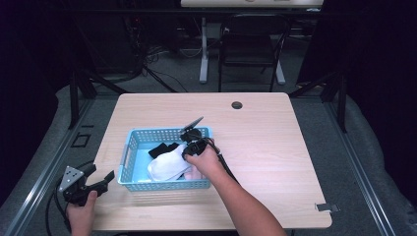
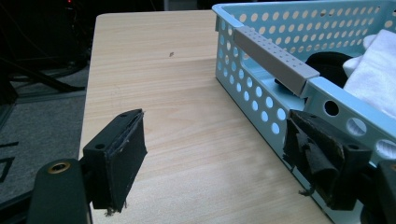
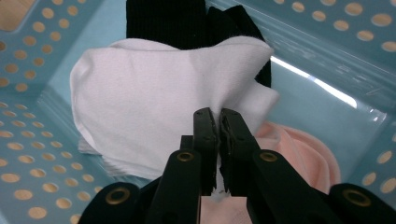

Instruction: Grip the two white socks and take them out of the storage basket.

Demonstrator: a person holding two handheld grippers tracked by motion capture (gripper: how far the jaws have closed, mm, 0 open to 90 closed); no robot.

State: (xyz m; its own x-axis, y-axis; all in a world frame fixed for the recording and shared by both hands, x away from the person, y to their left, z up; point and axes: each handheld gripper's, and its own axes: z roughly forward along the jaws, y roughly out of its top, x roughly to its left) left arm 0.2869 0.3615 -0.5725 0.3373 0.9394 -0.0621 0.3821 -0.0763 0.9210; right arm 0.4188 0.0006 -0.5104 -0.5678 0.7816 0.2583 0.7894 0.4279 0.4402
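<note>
A light blue perforated basket [image 1: 129, 147] stands on the wooden table and holds a white sock [image 1: 164, 167], a black sock [image 1: 160, 149] and a pink sock [image 1: 195, 173]. My right gripper [image 1: 188, 152] reaches down into the basket from its right side. In the right gripper view the right gripper [image 3: 218, 116] is shut on a fold of the white sock [image 3: 149, 102], which lies over the black sock [image 3: 173, 23], with the pink sock [image 3: 299, 154] to the right. My left gripper [image 1: 101, 174] rests open at the table's front left, just outside the basket wall [image 2: 252, 74]. Nothing is between its pads in the left gripper view [image 2: 215, 126].
A grey handle bar [image 2: 275, 58] spans the basket's left end. The table [image 1: 275, 147] has a round cable hole [image 1: 237, 105] near its far edge. A black chair [image 1: 251, 44] and a desk leg stand beyond the table, with cables on the floor.
</note>
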